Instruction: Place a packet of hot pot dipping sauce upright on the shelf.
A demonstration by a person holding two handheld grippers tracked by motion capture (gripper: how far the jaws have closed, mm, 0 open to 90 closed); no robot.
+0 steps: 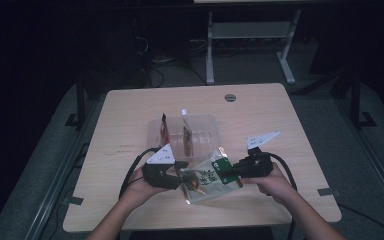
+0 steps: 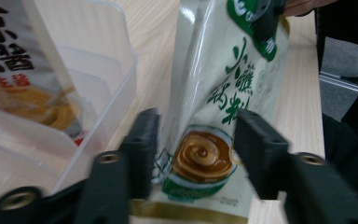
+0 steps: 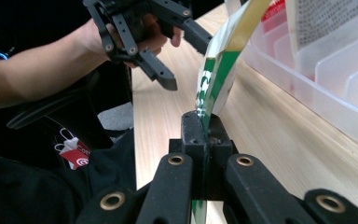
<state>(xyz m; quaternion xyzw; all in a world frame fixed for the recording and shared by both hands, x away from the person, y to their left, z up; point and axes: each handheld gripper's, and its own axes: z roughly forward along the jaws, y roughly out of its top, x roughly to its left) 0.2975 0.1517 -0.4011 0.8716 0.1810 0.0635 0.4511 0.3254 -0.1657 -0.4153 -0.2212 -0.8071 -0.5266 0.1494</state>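
Observation:
A white and green sauce pouch [image 1: 211, 179] with a brown swirl picture is held up just above the wooden table. My right gripper [image 1: 231, 172] is shut on its green top edge, and the right gripper view shows the pouch [image 3: 214, 79] pinched edge-on in the jaws [image 3: 203, 126]. My left gripper [image 1: 184, 174] is open around the pouch's lower end. In the left gripper view the pouch [image 2: 214, 93] hangs between the spread jaws [image 2: 198, 151], and the pads stand off it. The right gripper view shows the left gripper [image 3: 186, 60] with its jaws apart beside the pouch.
A clear plastic divider bin [image 1: 155, 134] stands just behind the pouch, holding a white sachet [image 1: 186, 131] and a dark red one [image 1: 164, 127]. In the left gripper view the bin [image 2: 121, 60] sits close at left. A grommet [image 1: 230, 97] marks the table's far edge.

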